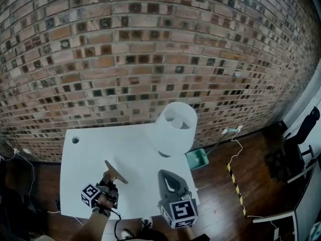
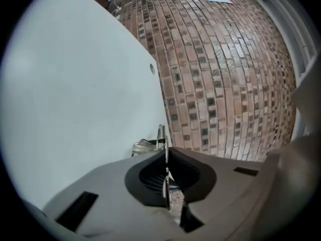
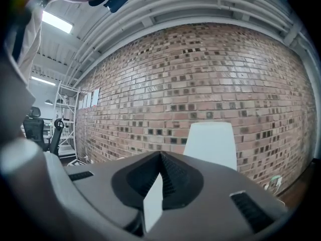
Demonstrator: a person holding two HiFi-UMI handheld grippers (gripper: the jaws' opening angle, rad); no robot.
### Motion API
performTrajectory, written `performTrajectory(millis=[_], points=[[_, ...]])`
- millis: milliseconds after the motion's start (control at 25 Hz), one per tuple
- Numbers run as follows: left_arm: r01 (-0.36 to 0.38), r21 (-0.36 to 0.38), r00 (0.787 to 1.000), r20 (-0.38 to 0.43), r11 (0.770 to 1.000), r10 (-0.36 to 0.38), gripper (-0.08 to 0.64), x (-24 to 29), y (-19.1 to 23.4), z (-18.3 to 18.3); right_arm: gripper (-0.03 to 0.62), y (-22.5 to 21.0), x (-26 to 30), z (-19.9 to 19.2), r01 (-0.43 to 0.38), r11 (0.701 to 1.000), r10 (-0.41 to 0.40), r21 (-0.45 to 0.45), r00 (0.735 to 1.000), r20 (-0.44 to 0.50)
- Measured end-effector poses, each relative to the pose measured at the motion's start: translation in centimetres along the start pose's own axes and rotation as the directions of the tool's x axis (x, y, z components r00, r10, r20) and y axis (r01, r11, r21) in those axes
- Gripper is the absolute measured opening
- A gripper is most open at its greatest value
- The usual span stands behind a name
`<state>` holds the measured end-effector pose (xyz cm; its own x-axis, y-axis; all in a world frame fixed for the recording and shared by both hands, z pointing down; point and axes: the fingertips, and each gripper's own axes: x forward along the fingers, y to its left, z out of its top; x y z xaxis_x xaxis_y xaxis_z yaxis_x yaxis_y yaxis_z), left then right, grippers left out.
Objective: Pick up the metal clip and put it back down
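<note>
The metal clip (image 2: 159, 138) is pinched edge-on between the closed jaws of the left gripper (image 2: 165, 152), a thin sliver of bright steel running down the seam where the two pads meet. Its bent silvery end pokes out just past the fingertips. The gripper is rolled onto its side and angled slightly downward, so the clip sits low and close to the white table (image 2: 75, 94). From these angles it cannot be told whether the metal touches the surface.

From above, the left gripper (image 1: 113, 170) hangs over the near left part of the table (image 1: 90, 159), with a hand (image 1: 100, 205) behind its marker cube. The clip is too small to pick out from there.

The right gripper (image 1: 168, 175) is held well apart over the near right corner. Its jaws (image 3: 160, 157) are drawn together at the tips, with nothing between them.

A small round hole (image 1: 75, 140) marks the table's far left corner. A white tapered cylinder (image 1: 175, 127) rises at the far right edge, straight ahead of the right gripper (image 3: 210, 142). A brick wall (image 1: 150, 49) closes the scene behind. A green tub (image 1: 197, 158) and a white cable (image 1: 233, 157) lie on the dark wooden floor to the right.
</note>
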<state>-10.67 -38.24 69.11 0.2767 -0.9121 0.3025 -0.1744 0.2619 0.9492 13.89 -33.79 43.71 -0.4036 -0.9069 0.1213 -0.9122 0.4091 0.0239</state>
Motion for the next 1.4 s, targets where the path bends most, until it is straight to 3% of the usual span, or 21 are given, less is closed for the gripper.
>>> performTrajectory(millis=[360, 640, 840, 920, 1000, 1080, 1280, 1360, 1400], points=[[-0.082, 0.004, 0.996, 0.038, 0.997, 0.082, 0.012, 2.2, 3.8, 0.4, -0.018, -2.6, 1.6, -3.4, 0.006, 1.000, -0.005, 0.015, 0.997, -0.080], [-0.127, 0.083, 0.990, 0.065, 0.988, 0.122, 0.033, 2.7, 4.9, 0.8, -0.018, -2.9, 2.9, -5.9, -0.028, 0.999, 0.034, 0.046, 0.990, -0.135], [-0.131, 0.054, 0.988, 0.096, 0.990, 0.125, 0.056, 2.4, 5.2, 0.7, -0.018, -3.1, 2.7, -7.6, -0.021, 0.998, 0.030, 0.056, 0.985, -0.169], [-0.135, 0.026, 0.987, 0.096, 0.990, 0.132, 0.100, 2.0, 5.5, 0.7, -0.018, -3.0, 2.6, -8.0, -0.022, 0.998, 0.033, 0.062, 0.983, -0.178], [-0.138, 0.000, 0.986, 0.094, 0.990, 0.138, 0.192, 1.1, 6.1, 0.7, -0.018, -2.6, 2.7, -8.3, -0.029, 0.997, 0.041, 0.067, 0.983, -0.180], [-0.138, 0.005, 0.987, 0.087, 0.990, 0.137, 0.198, -0.1, 6.3, 0.6, -0.018, -2.1, 2.7, -8.4, -0.036, 0.997, 0.049, 0.073, 0.983, -0.178], [-0.147, 0.112, 0.986, 0.095, 0.983, 0.136, 0.199, -3.5, 5.8, 1.5, -0.018, -1.0, 2.4, -8.0, -0.048, 0.996, 0.060, 0.073, 0.984, -0.166], [-0.159, 0.238, 0.985, 0.104, 0.958, 0.138, 0.199, -4.6, 4.8, 3.0, -0.018, -0.3, 2.5, -7.6, -0.058, 0.996, 0.068, 0.071, 0.985, -0.157], [-0.177, 0.327, 0.983, 0.113, 0.928, 0.148, 0.180, -5.2, 4.1, 4.0, -0.018, 0.1, 2.6, -7.3, -0.064, 0.995, 0.074, 0.070, 0.986, -0.151]])
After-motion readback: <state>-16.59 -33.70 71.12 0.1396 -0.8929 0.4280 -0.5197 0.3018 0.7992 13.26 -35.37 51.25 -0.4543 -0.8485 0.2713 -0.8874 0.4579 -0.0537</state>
